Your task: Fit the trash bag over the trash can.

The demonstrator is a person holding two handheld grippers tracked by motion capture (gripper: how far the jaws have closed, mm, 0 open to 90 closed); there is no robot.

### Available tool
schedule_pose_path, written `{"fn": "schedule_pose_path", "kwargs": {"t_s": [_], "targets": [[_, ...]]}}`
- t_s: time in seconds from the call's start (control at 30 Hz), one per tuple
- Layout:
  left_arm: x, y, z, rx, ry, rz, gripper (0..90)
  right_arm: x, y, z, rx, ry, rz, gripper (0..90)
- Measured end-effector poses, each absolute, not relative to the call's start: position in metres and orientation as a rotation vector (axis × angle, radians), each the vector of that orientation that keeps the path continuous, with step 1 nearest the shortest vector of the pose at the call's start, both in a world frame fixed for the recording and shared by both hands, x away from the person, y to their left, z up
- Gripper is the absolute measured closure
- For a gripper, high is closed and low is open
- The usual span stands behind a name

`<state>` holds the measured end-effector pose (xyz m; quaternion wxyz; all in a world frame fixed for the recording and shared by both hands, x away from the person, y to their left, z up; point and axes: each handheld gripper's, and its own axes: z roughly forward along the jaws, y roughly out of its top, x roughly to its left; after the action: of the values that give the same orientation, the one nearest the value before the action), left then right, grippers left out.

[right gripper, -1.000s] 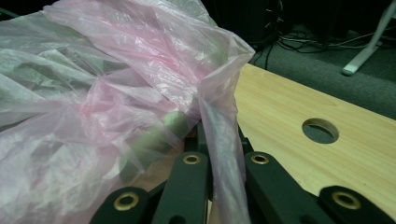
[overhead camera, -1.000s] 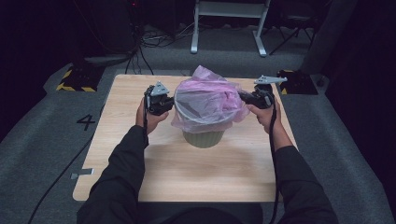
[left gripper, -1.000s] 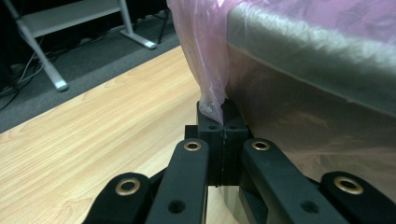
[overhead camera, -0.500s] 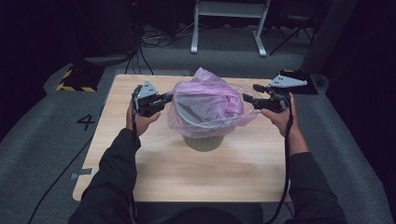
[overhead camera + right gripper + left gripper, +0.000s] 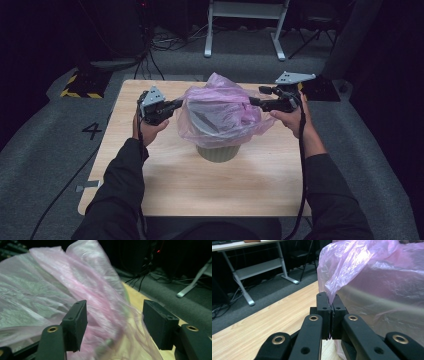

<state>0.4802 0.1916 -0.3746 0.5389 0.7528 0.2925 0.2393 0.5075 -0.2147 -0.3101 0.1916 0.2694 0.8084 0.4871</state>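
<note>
Currently the left gripper (image 5: 330, 312) clamps the pink bag (image 5: 220, 107) edge, anchoring the liner over the bin (image 5: 218, 151); the right gripper (image 5: 115, 325), jaws just opened, grips nothing.

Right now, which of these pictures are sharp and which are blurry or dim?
High view: table lit, surroundings dark. Left gripper view: jaws and pink bag fairly sharp. Right gripper view: bag smeared and soft, background dim.

I see wooden table (image 5: 165, 175) under jaws. White-legged desk (image 5: 245, 25) on grey carpet (image 5: 45, 150) well beyond jaws. Yellow-black striped block (image 5: 80, 86) outboard of left jaws. Painted "4" (image 5: 92, 131) on carpet nearby.
</note>
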Motion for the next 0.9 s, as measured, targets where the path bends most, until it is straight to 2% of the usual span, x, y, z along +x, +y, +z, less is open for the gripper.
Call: {"fn": "schedule_pose_path", "kwargs": {"t_s": [0.03, 0.07, 0.1, 0.17, 0.2, 0.3, 0.33, 0.43, 0.73, 0.9], "targets": [[0.479, 0.192, -0.374, 1.791, 0.687, 0.562, 89.4, 0.509, -0.206, -0.31, 0.759, 2.299, 1.299, 42.3], [0.477, 0.193, -0.374, 1.789, 0.68, 0.565, 89.4, 0.509, -0.206, -0.31, 0.759, 2.299, 1.299, 42.3], [0.476, 0.194, -0.374, 1.787, 0.672, 0.557, 89.7, 0.509, -0.199, -0.311, 0.71, 2.334, 1.254, 56.1], [0.471, 0.197, -0.374, 1.777, 0.644, 0.546, 89.7, 0.509, -0.192, -0.312, 0.696, 2.356, 1.207, 67.3], [0.471, 0.197, -0.374, 1.777, 0.644, 0.546, 89.8, 0.509, -0.192, -0.312, 0.696, 2.356, 1.207, 67.3], [0.463, 0.2, -0.372, 1.76, 0.608, 0.538, 89.8, 0.502, -0.182, -0.31, 0.635, 2.342, 1.179, 81.4], [0.463, 0.2, -0.372, 1.76, 0.608, 0.538, 89.8, 0.502, -0.182, -0.31, 0.635, 2.342, 1.179, 81.4], [0.457, 0.202, -0.372, 1.747, 0.577, 0.524, 89.8, 0.495, -0.173, -0.31, 0.549, 2.406, 1.183, 90.0], [0.444, 0.21, -0.378, 1.742, 0.518, 0.478, 89.8, 0.49, -0.158, -0.314, 0.445, 2.66, 1.146, 90.0], [0.446, 0.212, -0.377, 1.737, 0.54, 0.496, 89.8, 0.488, -0.158, -0.308, 0.457, 2.574, 1.163, 84.6]]}}
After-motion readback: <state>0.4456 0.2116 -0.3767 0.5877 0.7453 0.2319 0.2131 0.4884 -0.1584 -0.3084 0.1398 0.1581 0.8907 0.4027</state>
